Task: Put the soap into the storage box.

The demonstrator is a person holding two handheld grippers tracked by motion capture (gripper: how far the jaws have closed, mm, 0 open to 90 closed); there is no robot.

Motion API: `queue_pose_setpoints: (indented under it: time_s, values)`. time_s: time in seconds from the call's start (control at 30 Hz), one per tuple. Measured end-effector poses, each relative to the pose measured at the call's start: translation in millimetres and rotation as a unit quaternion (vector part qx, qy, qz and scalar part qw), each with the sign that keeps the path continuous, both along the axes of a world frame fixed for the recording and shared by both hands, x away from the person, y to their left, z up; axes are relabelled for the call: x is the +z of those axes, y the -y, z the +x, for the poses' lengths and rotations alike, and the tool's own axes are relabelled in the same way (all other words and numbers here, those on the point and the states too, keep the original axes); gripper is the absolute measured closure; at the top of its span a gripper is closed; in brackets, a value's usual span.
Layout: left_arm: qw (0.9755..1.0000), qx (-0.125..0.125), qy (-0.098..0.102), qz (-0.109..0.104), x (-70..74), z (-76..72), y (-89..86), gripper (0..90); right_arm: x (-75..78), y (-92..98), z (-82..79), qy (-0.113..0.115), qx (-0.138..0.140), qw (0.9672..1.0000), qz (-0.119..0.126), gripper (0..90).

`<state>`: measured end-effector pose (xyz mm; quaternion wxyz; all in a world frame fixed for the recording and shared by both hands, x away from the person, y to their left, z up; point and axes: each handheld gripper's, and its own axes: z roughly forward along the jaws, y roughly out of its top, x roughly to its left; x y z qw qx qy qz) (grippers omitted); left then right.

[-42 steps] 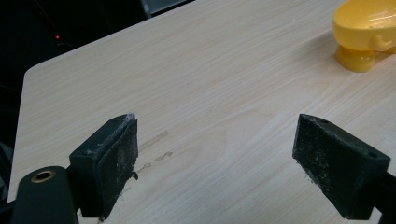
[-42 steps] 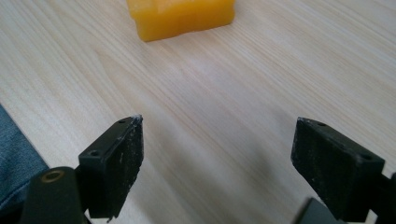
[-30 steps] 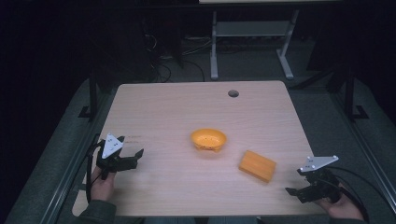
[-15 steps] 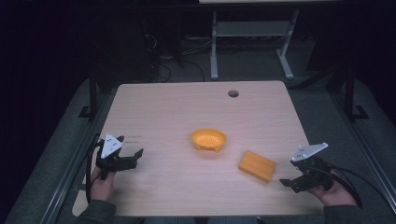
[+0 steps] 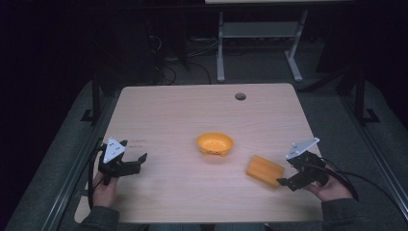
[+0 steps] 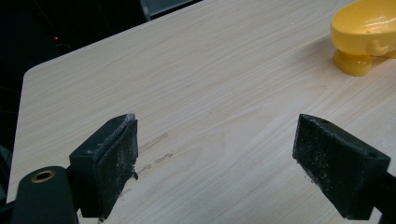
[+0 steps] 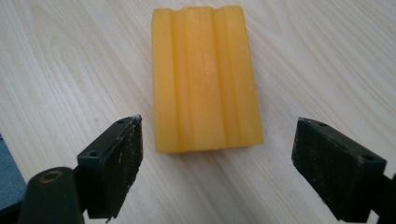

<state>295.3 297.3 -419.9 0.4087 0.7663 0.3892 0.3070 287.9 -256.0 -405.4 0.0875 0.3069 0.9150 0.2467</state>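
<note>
Block (image 7: 205,77), ridged, orange, flat on table (image 5: 183,110) just right of bowl (image 5: 215,143); right gripper (image 7: 217,163) wide, lined up before it, grasp approach likely, next advance and close; left gripper (image 6: 229,163) wide, empty, well left of bowl.

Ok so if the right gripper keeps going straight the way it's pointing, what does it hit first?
Most likely the orange block. It lies flat on the table dead ahead of the right gripper, lined up between the open jaws, and nothing sits between them.
</note>
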Motion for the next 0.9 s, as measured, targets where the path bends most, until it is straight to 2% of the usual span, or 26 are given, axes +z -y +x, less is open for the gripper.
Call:
queue_pose_setpoints:
  time_s: [0.53, 0.9]
  values:
    - [1.0, 0.0, 0.0, -0.001, 0.2, -0.1, 0.1, 13.4, -0.3, -20.0, 12.5, -0.007, 0.02, 0.9997, -0.01, 15.9]
    - [1.0, -0.001, -0.001, -0.001, 0.3, -0.2, 0.0, 13.4, -10.8, -33.2, 19.4, -0.021, 0.032, 0.9991, -0.019, 15.7]
